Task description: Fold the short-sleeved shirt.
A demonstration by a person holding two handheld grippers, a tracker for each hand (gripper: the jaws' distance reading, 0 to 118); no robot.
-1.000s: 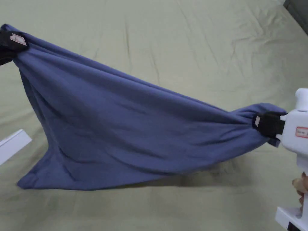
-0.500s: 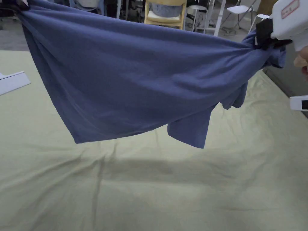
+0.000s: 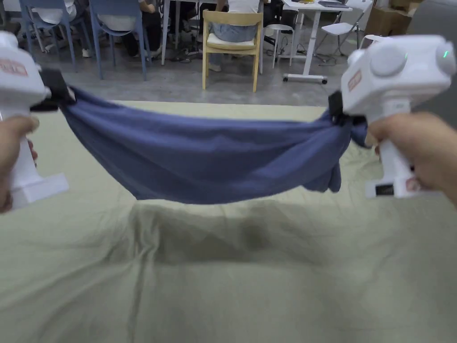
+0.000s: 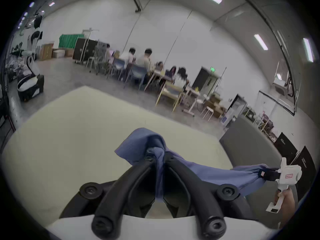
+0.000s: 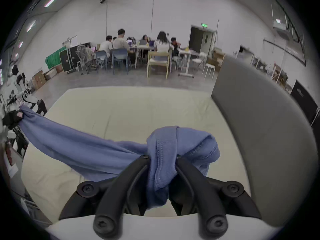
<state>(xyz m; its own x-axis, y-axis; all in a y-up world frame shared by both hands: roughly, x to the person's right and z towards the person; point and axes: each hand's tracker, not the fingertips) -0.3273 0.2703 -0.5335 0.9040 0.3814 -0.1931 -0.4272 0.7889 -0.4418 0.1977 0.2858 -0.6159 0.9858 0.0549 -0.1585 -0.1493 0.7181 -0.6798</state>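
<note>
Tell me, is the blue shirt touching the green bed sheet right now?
Apart. In the head view the blue shirt hangs between the left gripper and right gripper, with its shadow showing on the sheet underneath.

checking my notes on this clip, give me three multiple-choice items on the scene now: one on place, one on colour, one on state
1. Where is the shirt?
A. flat on the bed
B. hanging in the air between the grippers
C. on a chair

2. What colour is the shirt?
A. blue
B. red
C. white

3. How are the grippers?
A. both open
B. one open
C. both shut on the shirt

Answers:
1 B, it sags above its shadow on the green sheet.
2 A, plain blue cloth.
3 C, the left gripper and the right gripper each pinch bunched cloth.
</note>
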